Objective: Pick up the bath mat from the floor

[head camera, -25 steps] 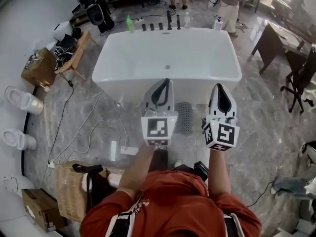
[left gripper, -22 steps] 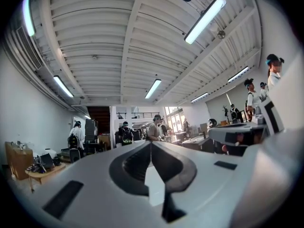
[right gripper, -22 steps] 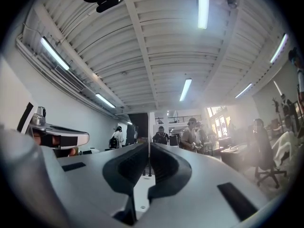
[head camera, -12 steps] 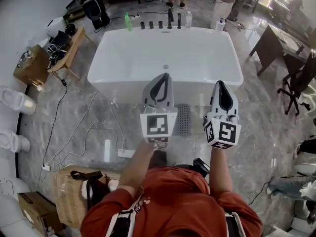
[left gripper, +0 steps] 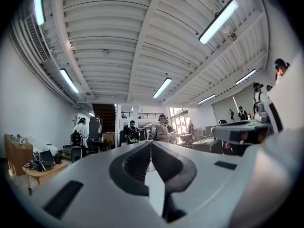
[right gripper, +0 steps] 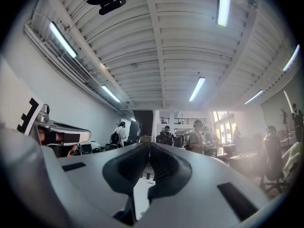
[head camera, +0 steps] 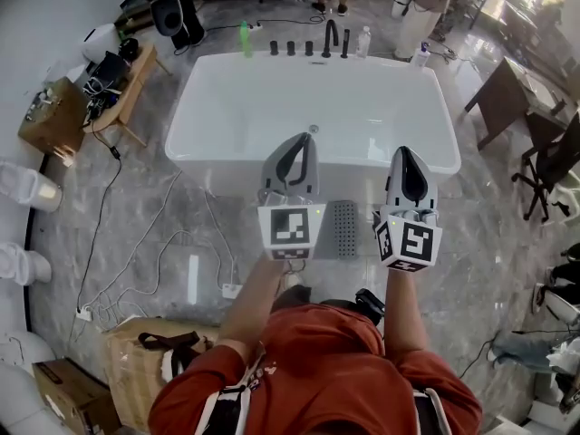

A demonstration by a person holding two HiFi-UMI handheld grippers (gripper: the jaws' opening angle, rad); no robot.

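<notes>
Both closed and empty, left gripper [head camera: 302,143] and right gripper [head camera: 404,155] flank the bath mat [head camera: 343,229] below.

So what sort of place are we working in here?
Probably a mock bathroom set up inside an open workshop hall: a freestanding white bathtub, loose toilets along the wall, and an office chair beside a desk.

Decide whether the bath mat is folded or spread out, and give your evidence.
Spread out: the bath mat lies flat on the floor by the bathtub, a plain rectangle.
</notes>
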